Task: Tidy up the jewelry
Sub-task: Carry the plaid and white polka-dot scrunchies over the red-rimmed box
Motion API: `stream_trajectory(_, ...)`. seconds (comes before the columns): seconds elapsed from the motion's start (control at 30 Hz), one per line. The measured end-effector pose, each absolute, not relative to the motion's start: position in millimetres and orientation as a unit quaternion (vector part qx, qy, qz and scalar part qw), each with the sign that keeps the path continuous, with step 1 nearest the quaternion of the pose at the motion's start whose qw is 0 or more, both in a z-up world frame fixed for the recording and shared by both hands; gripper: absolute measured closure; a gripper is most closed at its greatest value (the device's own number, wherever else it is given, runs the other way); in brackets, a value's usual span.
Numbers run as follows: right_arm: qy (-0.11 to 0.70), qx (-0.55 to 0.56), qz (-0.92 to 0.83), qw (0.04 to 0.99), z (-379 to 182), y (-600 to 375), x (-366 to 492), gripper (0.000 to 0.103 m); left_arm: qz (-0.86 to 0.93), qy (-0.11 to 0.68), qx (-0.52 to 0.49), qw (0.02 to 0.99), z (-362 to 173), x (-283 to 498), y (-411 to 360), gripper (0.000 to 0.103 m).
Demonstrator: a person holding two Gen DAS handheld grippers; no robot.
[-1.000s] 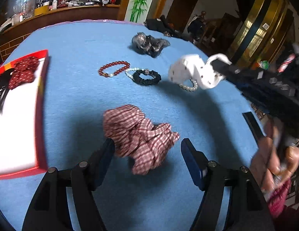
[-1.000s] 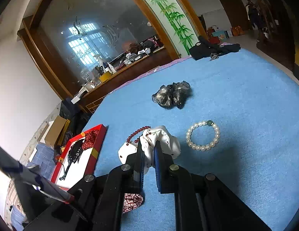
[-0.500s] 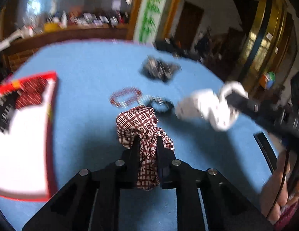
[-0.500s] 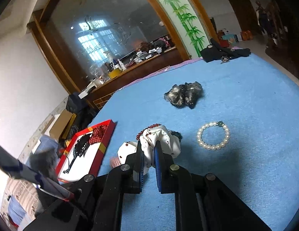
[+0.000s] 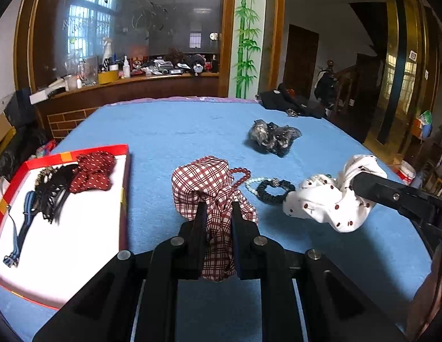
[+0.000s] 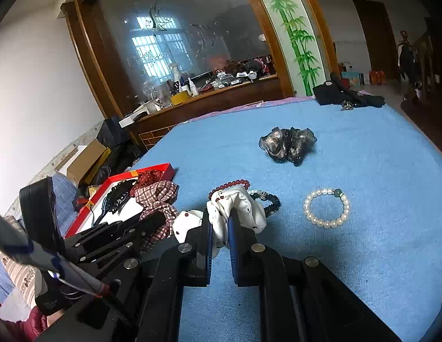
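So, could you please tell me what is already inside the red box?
Inside the red box lie a dark red dotted scrunchie, a black hair clip and a blue striped band. The clip overlaps the band, so part of it is hidden.

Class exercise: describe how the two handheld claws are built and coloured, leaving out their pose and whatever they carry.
Both the left claw and right claw are matte black linkage frames with silver round rivets at the joints. Their flat fingers show blue inner faces. No cables or sleeves are clearly visible.
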State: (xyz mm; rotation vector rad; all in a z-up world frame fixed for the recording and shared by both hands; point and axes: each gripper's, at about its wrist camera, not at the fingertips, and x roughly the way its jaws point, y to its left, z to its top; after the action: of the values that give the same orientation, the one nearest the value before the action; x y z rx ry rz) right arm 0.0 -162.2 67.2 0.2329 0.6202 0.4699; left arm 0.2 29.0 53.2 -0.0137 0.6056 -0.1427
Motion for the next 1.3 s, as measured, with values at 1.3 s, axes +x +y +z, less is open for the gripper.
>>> stream_trajectory(1.3, 0.306, 0.134, 0.224, 0.916, 72, -162, -9, 0.092, -0.049, 0.291, 0.014, 0.956, 70, -27, 37, 0.088)
